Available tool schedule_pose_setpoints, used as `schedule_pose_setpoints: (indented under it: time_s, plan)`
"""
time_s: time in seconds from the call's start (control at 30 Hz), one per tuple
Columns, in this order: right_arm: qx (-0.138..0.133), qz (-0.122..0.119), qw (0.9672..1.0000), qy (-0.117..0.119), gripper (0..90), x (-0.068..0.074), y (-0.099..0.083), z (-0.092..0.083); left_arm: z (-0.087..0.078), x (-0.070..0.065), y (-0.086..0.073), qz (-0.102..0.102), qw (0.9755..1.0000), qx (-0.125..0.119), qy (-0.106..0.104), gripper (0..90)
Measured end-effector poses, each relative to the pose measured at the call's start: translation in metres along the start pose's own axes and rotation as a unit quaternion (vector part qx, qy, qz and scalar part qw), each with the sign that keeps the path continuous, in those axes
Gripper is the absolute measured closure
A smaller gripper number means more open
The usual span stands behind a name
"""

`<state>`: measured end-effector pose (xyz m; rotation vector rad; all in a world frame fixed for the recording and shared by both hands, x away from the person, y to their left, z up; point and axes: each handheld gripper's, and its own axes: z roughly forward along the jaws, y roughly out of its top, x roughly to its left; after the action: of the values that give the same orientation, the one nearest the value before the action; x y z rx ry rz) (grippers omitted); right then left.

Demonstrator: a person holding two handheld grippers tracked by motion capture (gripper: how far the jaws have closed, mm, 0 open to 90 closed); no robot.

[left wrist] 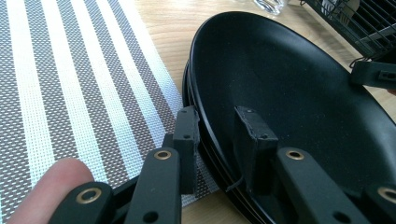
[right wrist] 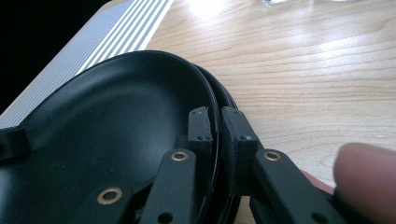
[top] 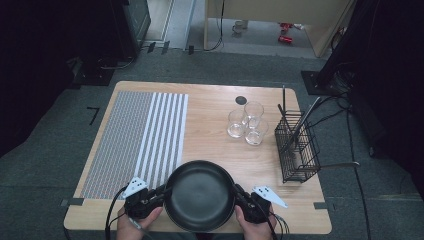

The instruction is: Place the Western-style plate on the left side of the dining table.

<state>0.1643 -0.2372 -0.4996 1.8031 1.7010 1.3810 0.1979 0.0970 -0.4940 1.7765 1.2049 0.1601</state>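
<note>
A stack of black plates (top: 200,195) lies at the table's near edge, beside the striped mat; several rims show under the top plate (left wrist: 289,79). My left gripper (top: 165,192) straddles the stack's left rim (left wrist: 217,135), its outer jaw against the rims and its inner jaw on the top plate's inner wall. On the opposite side, my right gripper (top: 237,192) is shut on the thin rim (right wrist: 215,128) of the top plate (right wrist: 116,116). A hand holds each gripper from below, and a fingertip (left wrist: 51,186) shows at the edge of each gripper view.
A striped placemat (top: 140,140) covers the table's left half. Three clear glasses (top: 247,122) stand at the back right. A black wire basket (top: 297,147) with long utensils sits by the right edge. A small black disc (top: 241,100) lies near the far edge.
</note>
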Motion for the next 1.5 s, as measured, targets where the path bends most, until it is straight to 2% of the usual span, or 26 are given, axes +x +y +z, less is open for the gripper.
schedule_pose_setpoints:
  time_s: [0.23,0.37,0.6,0.8,1.07,1.2,1.37,1.5]
  plan:
    - [0.003,0.007,1.0000,0.004,84.6,0.003,-0.002,0.005,-0.003,0.004,0.003,-0.010,0.9999,-0.009,0.003,73.9]
    - [0.002,0.010,0.9999,0.002,84.4,0.005,-0.002,0.007,-0.005,0.004,0.003,-0.011,0.9999,-0.010,0.005,73.9]
    - [0.009,0.011,0.9998,0.014,83.0,0.005,-0.003,0.012,-0.007,0.008,0.003,-0.008,0.9999,-0.013,0.005,73.7]
    - [0.027,0.020,0.9991,0.027,78.3,0.004,-0.005,0.016,-0.007,0.005,0.002,0.010,0.9998,-0.011,0.012,71.4]
    - [0.032,0.041,0.9982,0.031,77.3,0.004,-0.006,0.015,-0.010,0.001,-0.006,0.025,0.9997,0.002,0.001,63.3]
    - [0.032,0.043,0.9982,0.029,75.4,0.006,-0.006,0.015,-0.011,0.002,-0.008,0.020,0.9997,0.005,-0.009,61.5]
    - [0.034,0.039,0.9983,0.028,77.1,0.006,-0.007,0.016,-0.009,0.004,-0.008,-0.003,0.9996,0.007,-0.028,61.8]
    - [0.036,0.057,0.9970,0.037,79.1,0.003,-0.007,0.016,-0.009,0.005,-0.009,-0.015,0.9993,0.005,-0.034,63.8]
